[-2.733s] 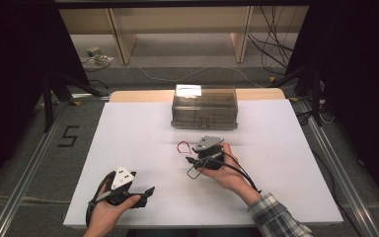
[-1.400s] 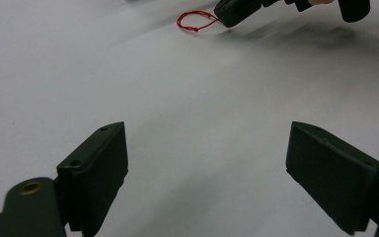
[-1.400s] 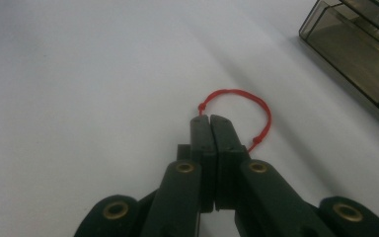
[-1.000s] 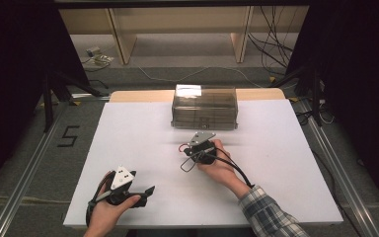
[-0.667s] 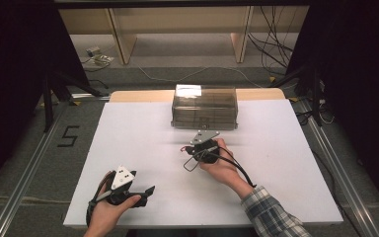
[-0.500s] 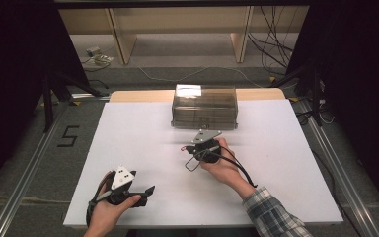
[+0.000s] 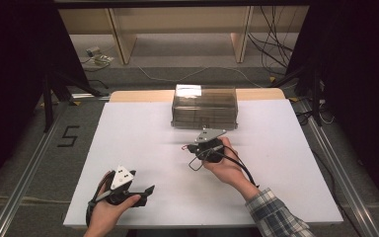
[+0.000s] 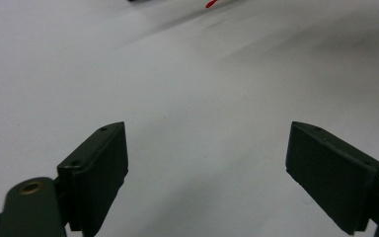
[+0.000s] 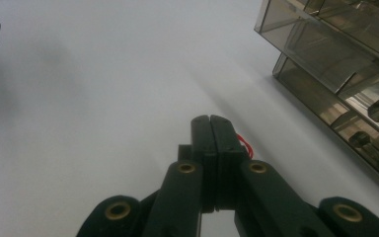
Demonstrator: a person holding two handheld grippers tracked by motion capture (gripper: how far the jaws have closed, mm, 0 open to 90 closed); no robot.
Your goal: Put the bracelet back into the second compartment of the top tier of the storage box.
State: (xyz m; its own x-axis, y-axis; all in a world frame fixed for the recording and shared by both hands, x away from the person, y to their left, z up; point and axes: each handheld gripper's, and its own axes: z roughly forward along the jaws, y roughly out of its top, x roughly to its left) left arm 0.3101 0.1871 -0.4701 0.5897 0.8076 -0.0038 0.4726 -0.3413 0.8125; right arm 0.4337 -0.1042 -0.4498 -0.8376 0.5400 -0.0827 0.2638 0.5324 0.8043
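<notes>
Since earlier, my clenched right tongs have crept toward twelve o'clock, near the smoky drawer box; my released left tongs idle on the surface.

A white tabletop carried the scene — its surface plain and matte, with a strip of bare wood along the far edge. A smoky, see-through box stood on it at the far middle, touching that wooden strip. Through its clear walls in the right gripper view, compartments showed — their contents too blurred to name.
</notes>
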